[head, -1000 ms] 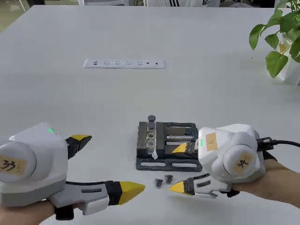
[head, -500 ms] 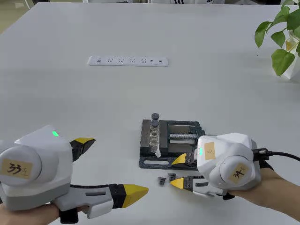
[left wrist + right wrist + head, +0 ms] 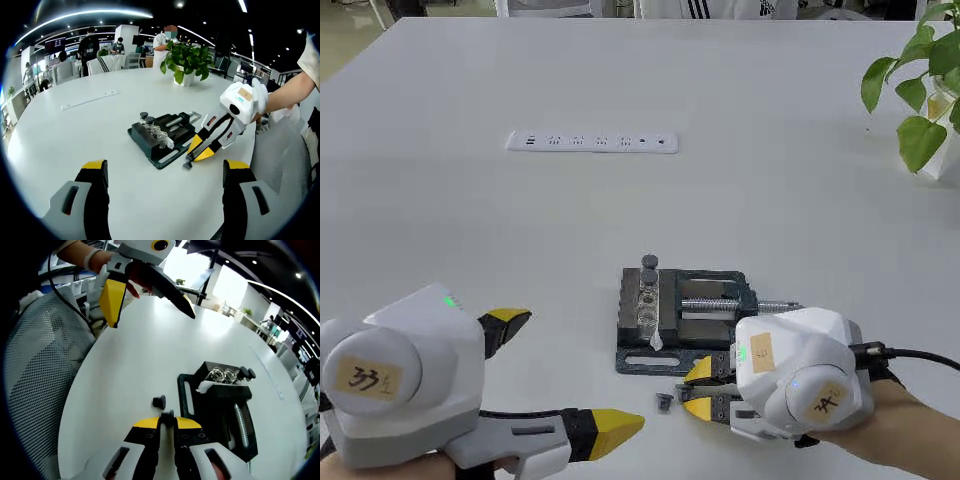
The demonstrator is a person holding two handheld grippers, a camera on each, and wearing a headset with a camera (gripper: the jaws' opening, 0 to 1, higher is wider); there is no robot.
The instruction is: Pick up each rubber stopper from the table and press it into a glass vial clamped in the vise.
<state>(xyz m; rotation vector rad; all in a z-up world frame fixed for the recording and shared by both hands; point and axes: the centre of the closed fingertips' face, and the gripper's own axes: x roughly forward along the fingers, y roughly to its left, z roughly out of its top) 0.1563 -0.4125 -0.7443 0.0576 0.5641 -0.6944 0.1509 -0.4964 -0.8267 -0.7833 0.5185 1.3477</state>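
**Right claw** (image 3: 698,389): you hold it low at the near edge of the bench (image 3: 470,230), just in front of the vise. The jaws are pressed almost together, and the yellow tips pinch a dark rubber stopper (image 3: 167,416).

**Loose stopper** (image 3: 664,401): this one lies on the bench just to the left of your right claw's tips and close to the vise's front edge. It touches neither of them.

**Vise** (image 3: 692,318): it is dark, sits flat on the bench, and its screw runs out toward your right.

**Glass vials** (image 3: 645,305): they stand upright in a row, clamped at the left end of the vise. The two farthest from you carry dark stoppers. The nearer ones stand open at the top. A white scrap (image 3: 653,336) sits at the near end of the row.

**Left claw** (image 3: 563,372): you hold it well to the left of the vise, with the jaws spread wide over bare bench. The left gripper view looks along it toward the vise and your right claw.

**Power strip** (image 3: 592,142): it is white and lies flat, far beyond the vise.

**Potted plant** (image 3: 920,90): it stands at the far right edge of the bench.
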